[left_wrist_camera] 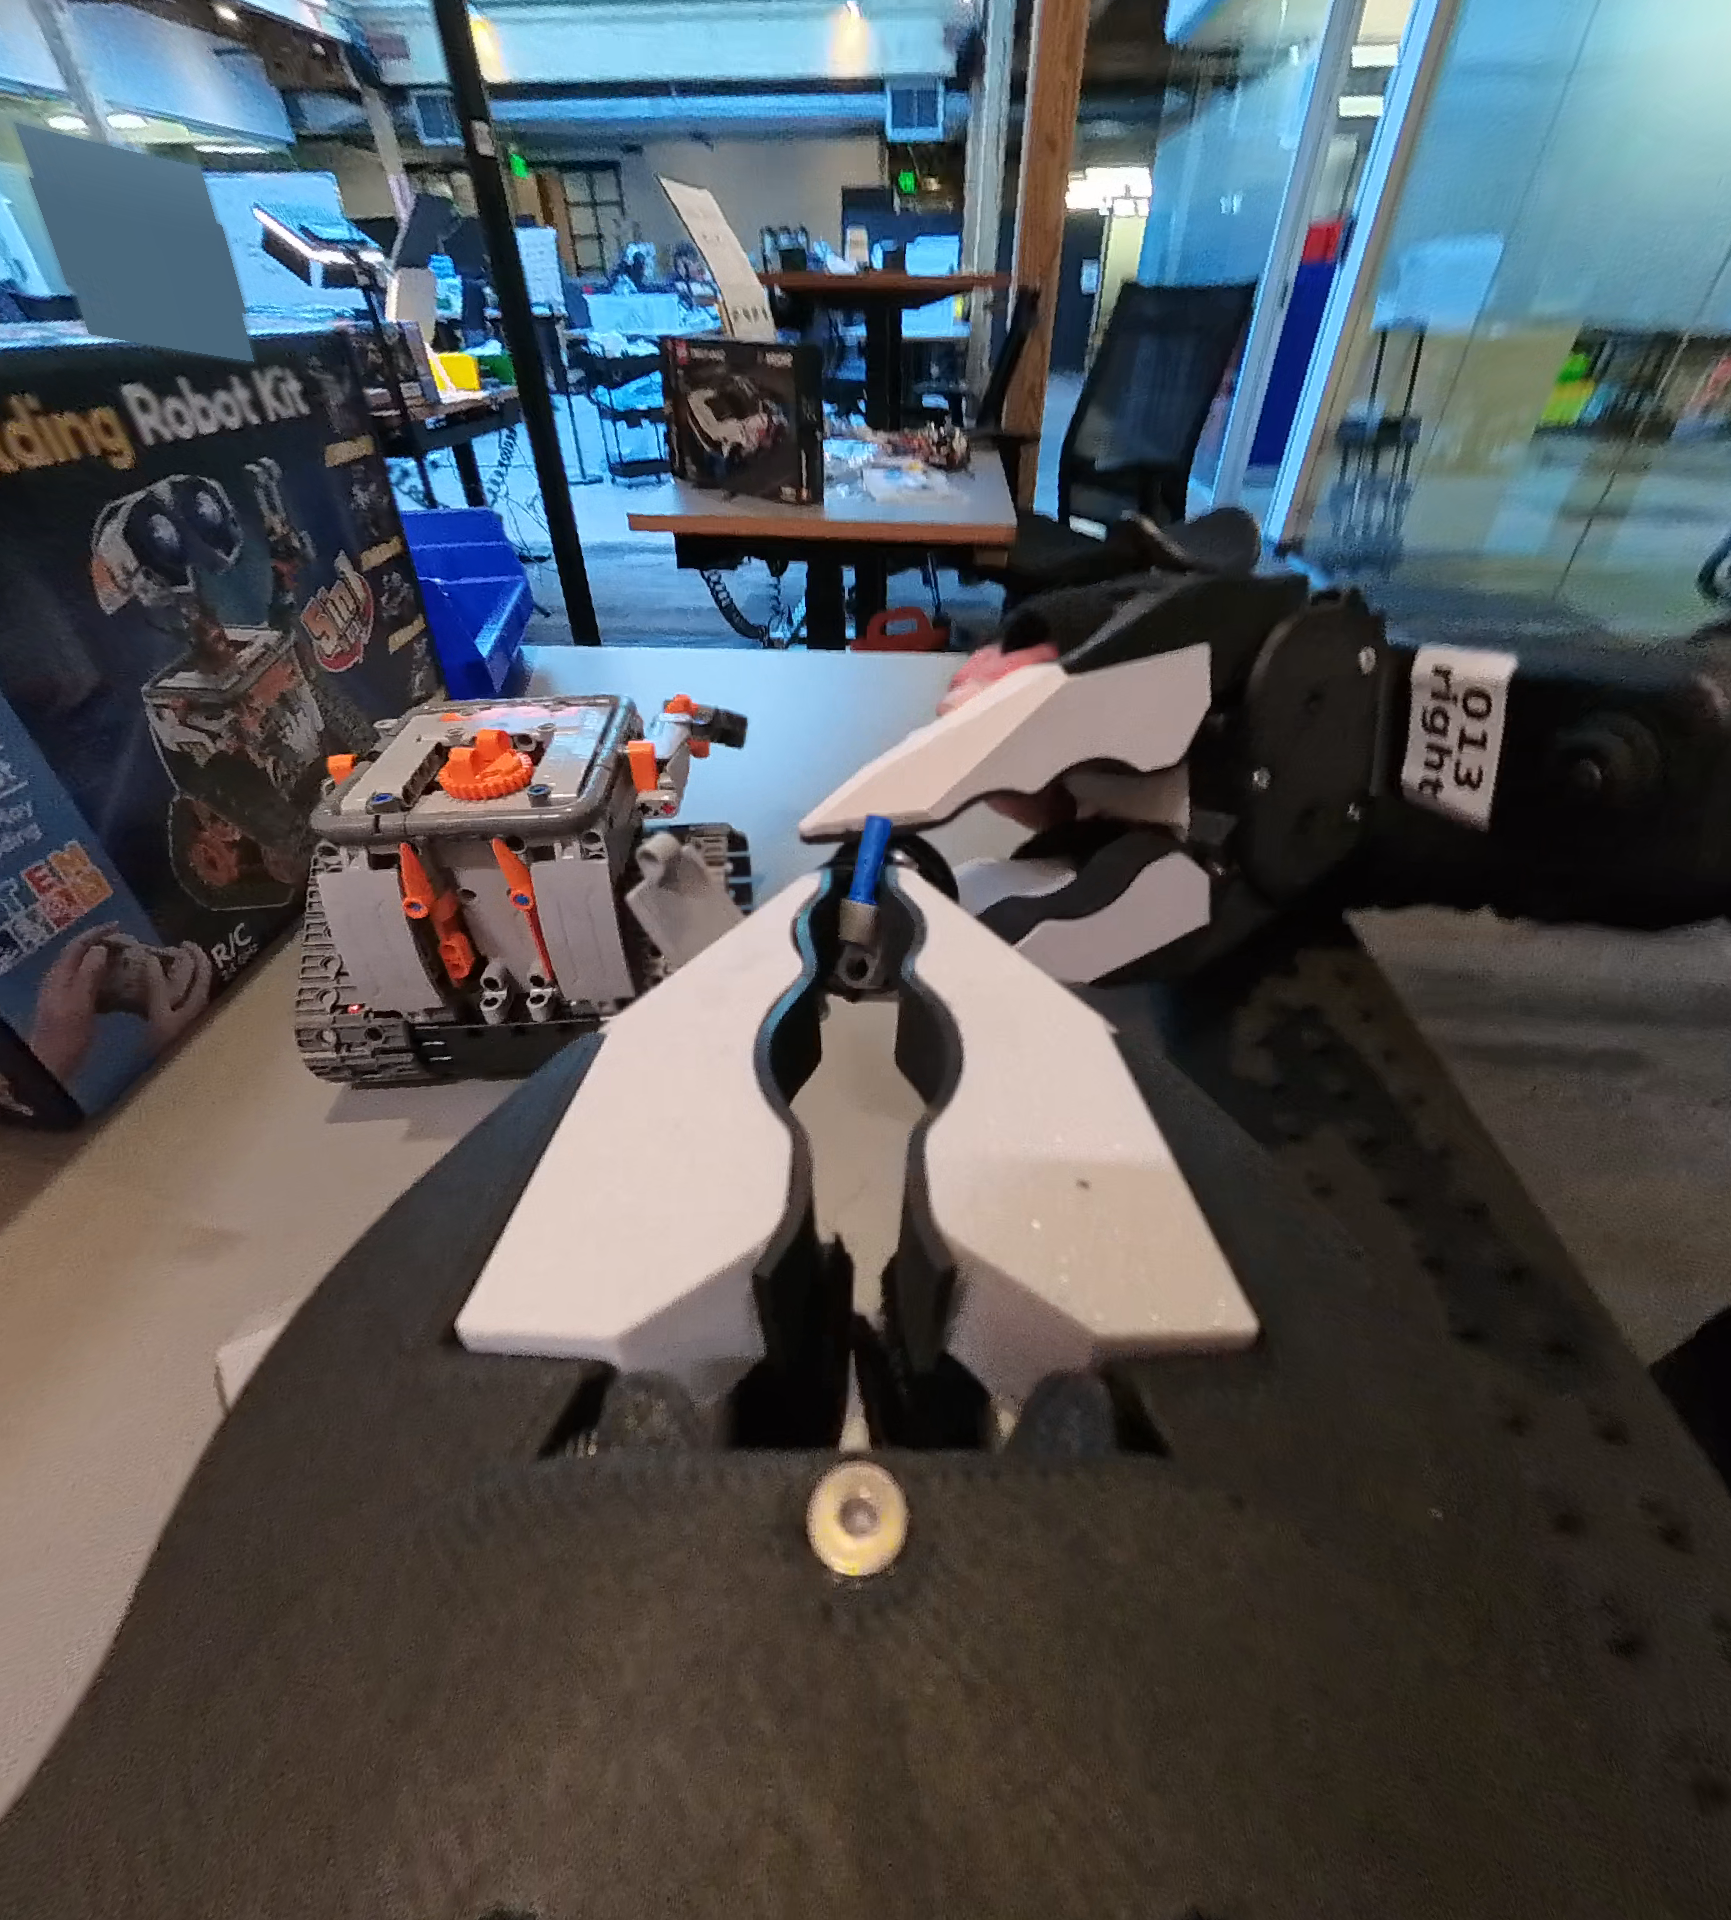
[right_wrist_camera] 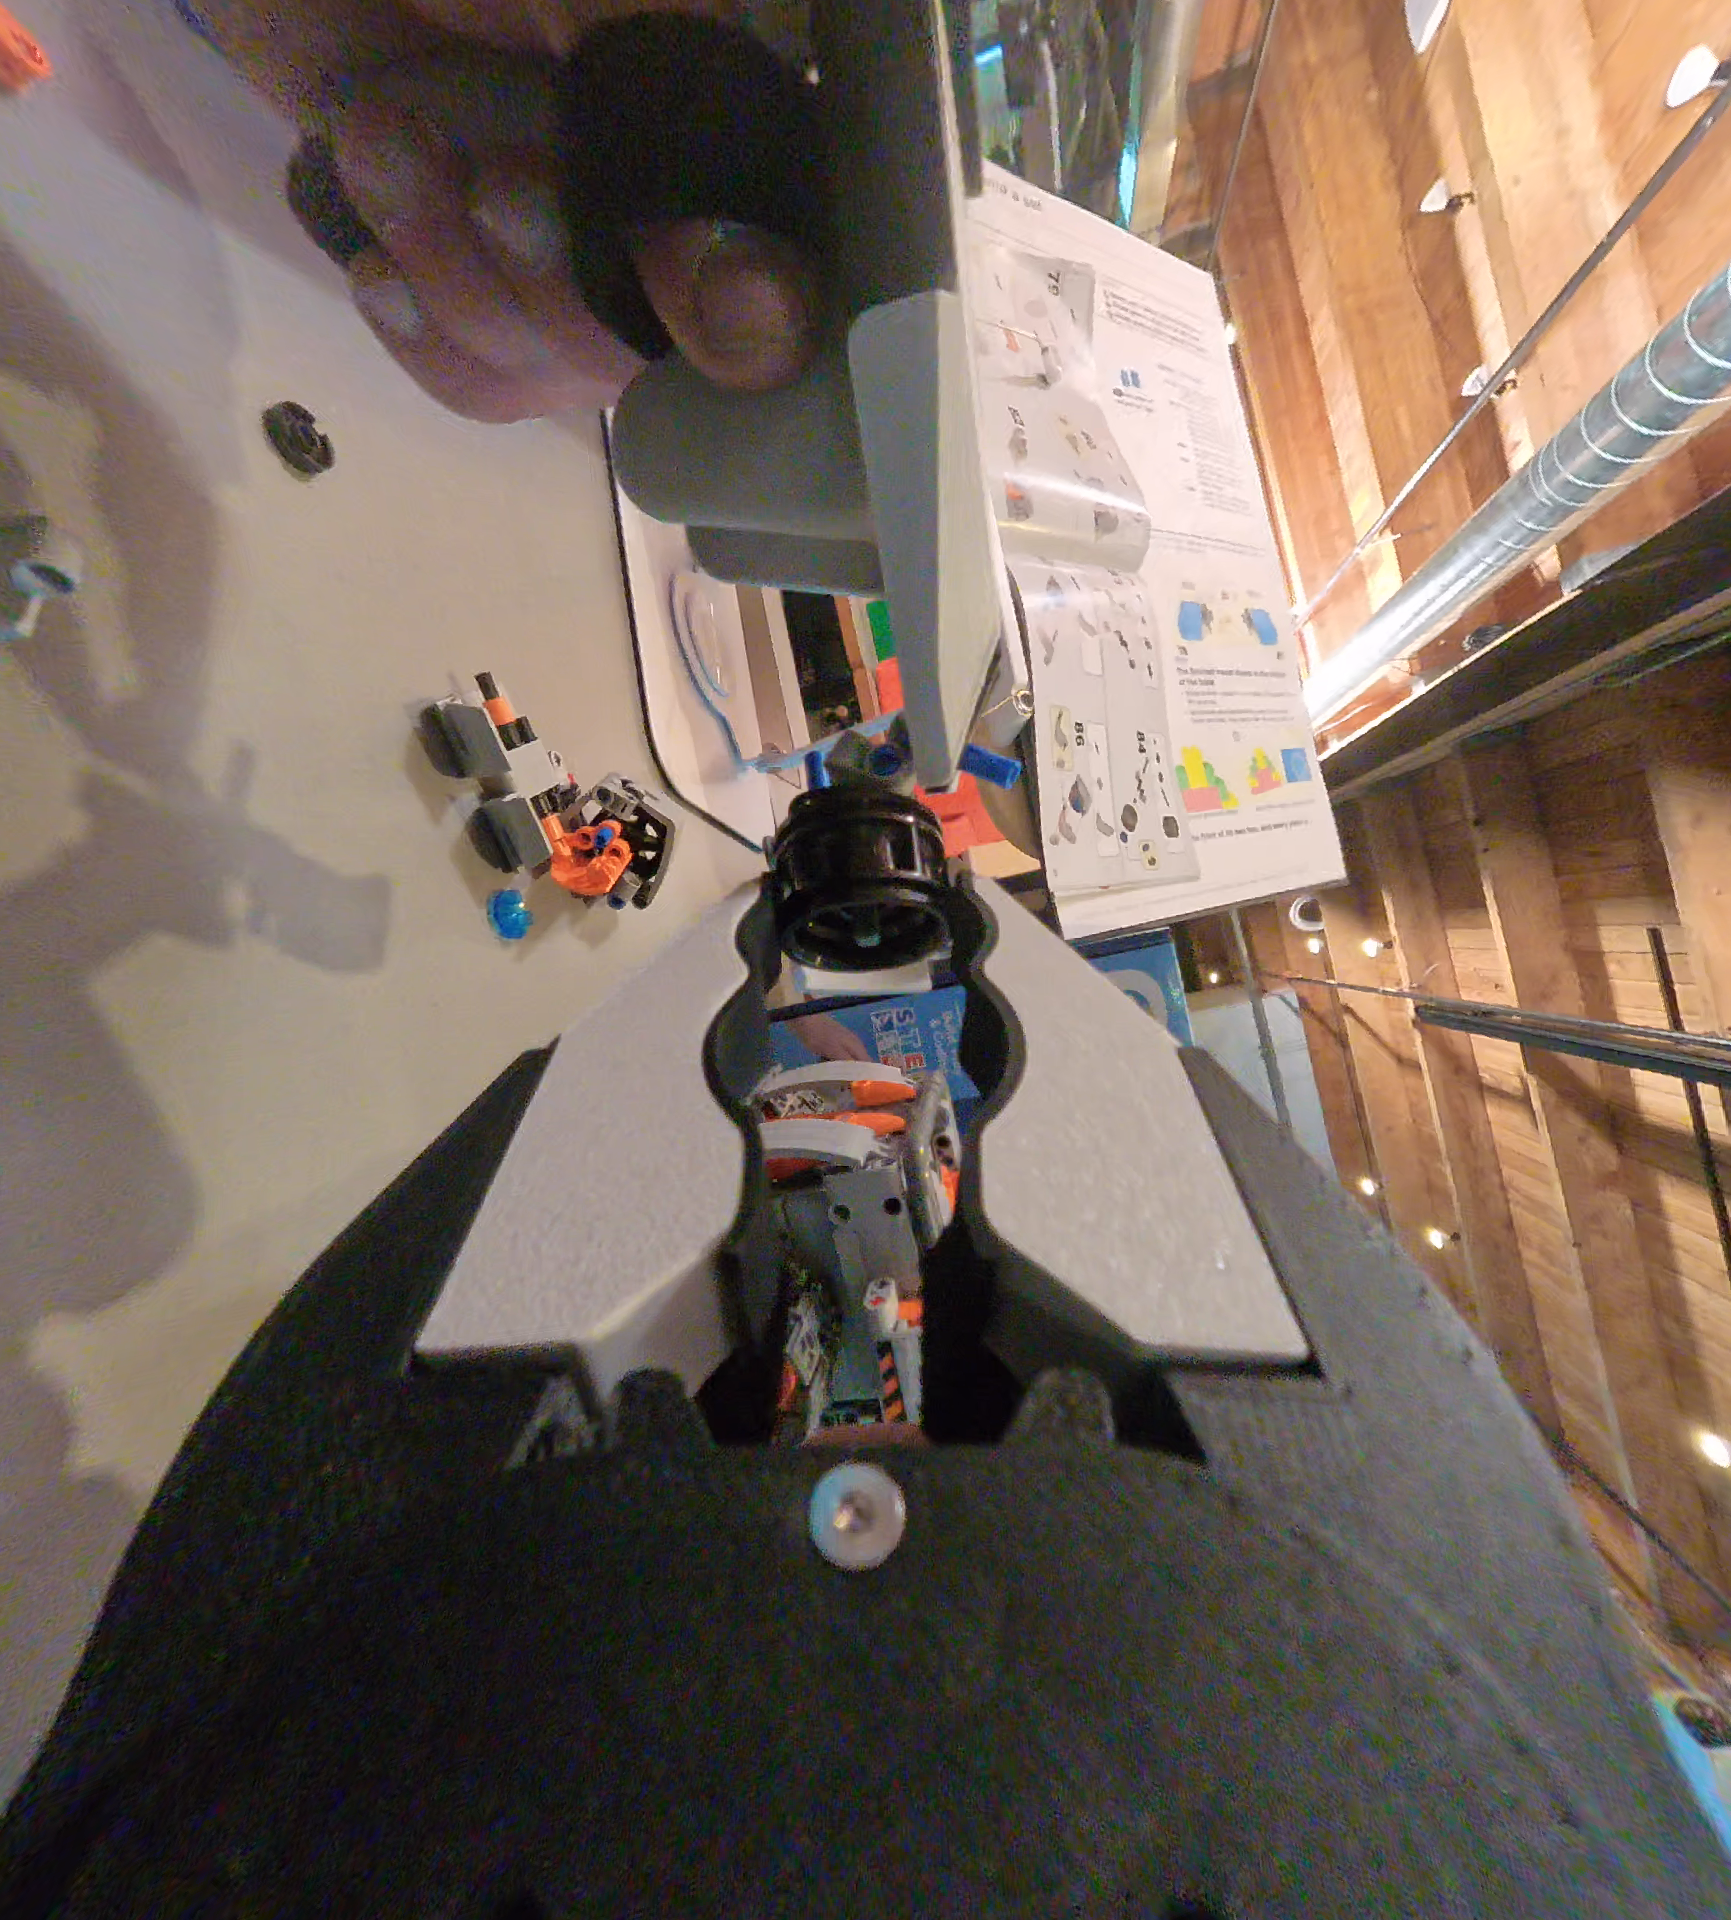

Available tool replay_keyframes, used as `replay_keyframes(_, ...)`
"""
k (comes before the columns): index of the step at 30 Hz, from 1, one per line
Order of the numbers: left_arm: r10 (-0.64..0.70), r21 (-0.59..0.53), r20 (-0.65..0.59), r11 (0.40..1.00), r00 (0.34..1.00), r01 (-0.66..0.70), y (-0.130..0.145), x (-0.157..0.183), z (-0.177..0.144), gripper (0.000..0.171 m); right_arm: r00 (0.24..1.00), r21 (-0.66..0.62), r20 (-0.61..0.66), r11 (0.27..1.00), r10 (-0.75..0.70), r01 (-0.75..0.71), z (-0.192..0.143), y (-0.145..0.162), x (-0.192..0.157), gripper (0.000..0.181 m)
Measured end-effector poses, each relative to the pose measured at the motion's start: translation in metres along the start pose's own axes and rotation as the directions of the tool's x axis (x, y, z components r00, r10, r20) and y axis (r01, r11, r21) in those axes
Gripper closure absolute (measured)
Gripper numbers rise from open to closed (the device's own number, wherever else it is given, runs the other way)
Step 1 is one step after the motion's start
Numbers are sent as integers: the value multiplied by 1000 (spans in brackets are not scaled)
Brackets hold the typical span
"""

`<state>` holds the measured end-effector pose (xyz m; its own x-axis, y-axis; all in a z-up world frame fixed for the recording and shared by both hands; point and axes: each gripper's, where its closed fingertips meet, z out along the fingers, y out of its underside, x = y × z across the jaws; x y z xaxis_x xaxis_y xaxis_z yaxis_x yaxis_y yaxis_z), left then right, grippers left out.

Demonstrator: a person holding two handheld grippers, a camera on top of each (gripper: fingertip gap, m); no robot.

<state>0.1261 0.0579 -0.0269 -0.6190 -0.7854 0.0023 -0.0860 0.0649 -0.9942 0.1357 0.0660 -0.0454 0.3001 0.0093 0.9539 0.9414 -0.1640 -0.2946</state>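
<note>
Blue-pinned grey connector (left_wrist_camera: 861, 914) sits clenched in the left gripper (left_wrist_camera: 856, 883) above the counter (left_wrist_camera: 165, 1195), tip meeting the black wheel hub (right_wrist_camera: 856, 873) grasped by the right gripper (right_wrist_camera: 861, 883); keeping both pieces aligned looks wise.

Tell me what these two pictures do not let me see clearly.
- Left view: the wheel is hidden behind the right tongs and the blue pin.
- Right view: the robot model shows only through the finger gap.
- Left view: the box is cut off by the edge.
</note>
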Motion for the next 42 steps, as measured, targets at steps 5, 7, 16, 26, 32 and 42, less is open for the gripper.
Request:
replay_keyframes(5, -143, 131, 3, 981, 990, 142, -20, -5, -3, 167, 996, -24, -76, 999, 44, -46, -1, -6, 15, 151)
replay_keyframes(7, -179, 169, -6, 970, 984, 177, -25, -5, -4, 167, 994, -30, -106, 999, 34, -37, -2, -10, 19, 151)
replay_keyframes(16, -238, 209, -61, 947, 969, 245, -28, -7, -8, 168, 992, 19, -87, 996, 90, -88, -1, -17, 19, 151)
replay_keyframes(26, -268, 227, -107, 931, 957, 286, -32, -10, -15, 168, 977, 96, 12, 972, 214, -214, -2, -20, 15, 154)
replay_keyframes(32, -284, 243, -113, 921, 952, 304, -33, -11, -15, 168, 944, 108, 68, 938, 324, -330, 0, -17, 17, 131)
replay_keyframes(42, -240, 194, -102, 947, 965, 256, -28, -5, -6, 162, 847, 128, 189, 843, 497, -523, 0, -12, 18, 151)
